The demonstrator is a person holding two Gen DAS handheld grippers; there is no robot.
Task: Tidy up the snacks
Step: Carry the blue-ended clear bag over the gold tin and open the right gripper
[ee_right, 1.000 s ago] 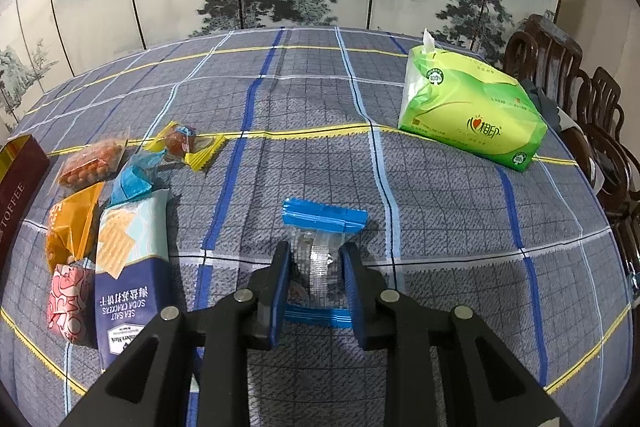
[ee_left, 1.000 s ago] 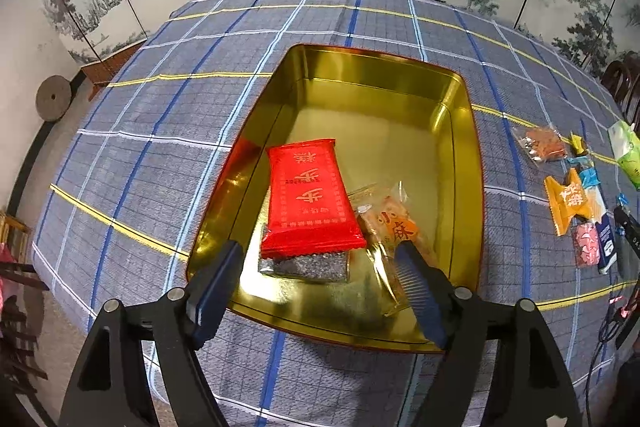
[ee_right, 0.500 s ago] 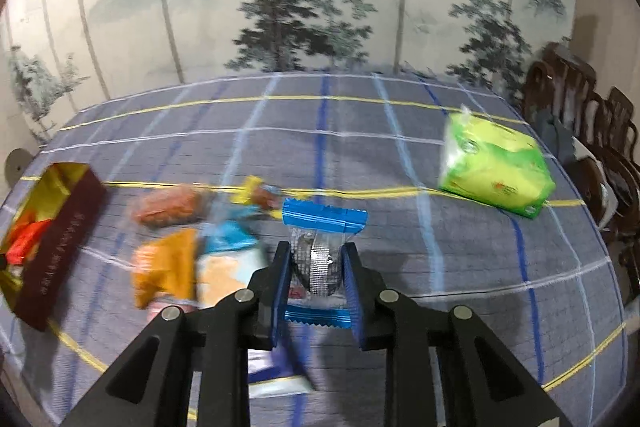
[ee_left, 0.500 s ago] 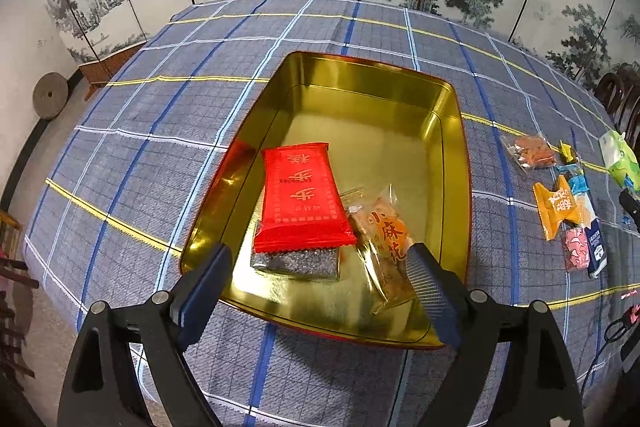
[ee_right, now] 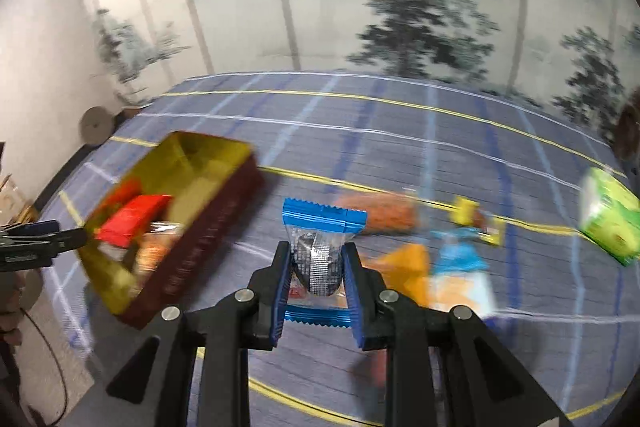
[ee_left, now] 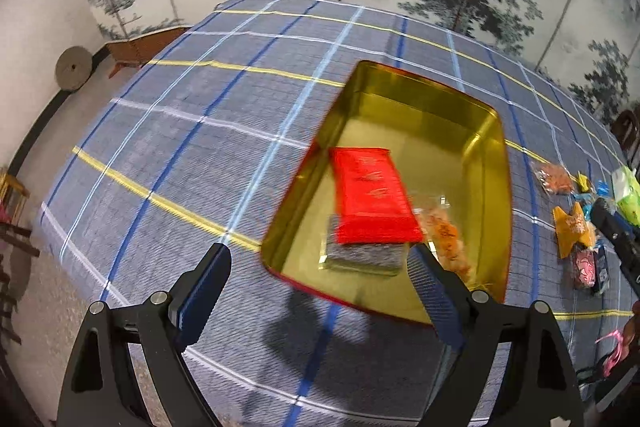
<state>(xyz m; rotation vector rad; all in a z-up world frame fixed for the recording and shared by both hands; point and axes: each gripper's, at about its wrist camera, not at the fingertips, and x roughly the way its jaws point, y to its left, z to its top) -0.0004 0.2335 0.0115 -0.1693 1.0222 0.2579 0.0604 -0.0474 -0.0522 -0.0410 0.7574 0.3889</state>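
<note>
Right wrist view: right tool (ee_right: 316, 277) clamping a blue-edged snack packet (ee_right: 319, 251) with a clear crinkled window, ribbed blue pads (ee_right: 281, 285) pressing both sides, hanging above the plaid-cloth counter (ee_right: 400, 147). Lying blurred beyond on the cloth: an orange pouch (ee_right: 408, 263), a clear bag of reddish snacks (ee_right: 380, 213), a yellow-ended candy (ee_right: 476, 217), a glossy green tissue pack (ee_right: 610, 217). Sitting to the left, a rectangular tin (ee_right: 200, 247) with dark red walls and shiny gold interior.

Left wrist view: left tool (ee_left: 316, 293) hovering with jaws wide apart, gripping nothing, near the tin's front rim (ee_left: 505, 211). Resting inside: a flat red packet (ee_left: 372, 199) overlapping a grey speckled bar (ee_left: 364, 255), beside a clear crinkly bag of orange snacks (ee_left: 446, 235).
</note>
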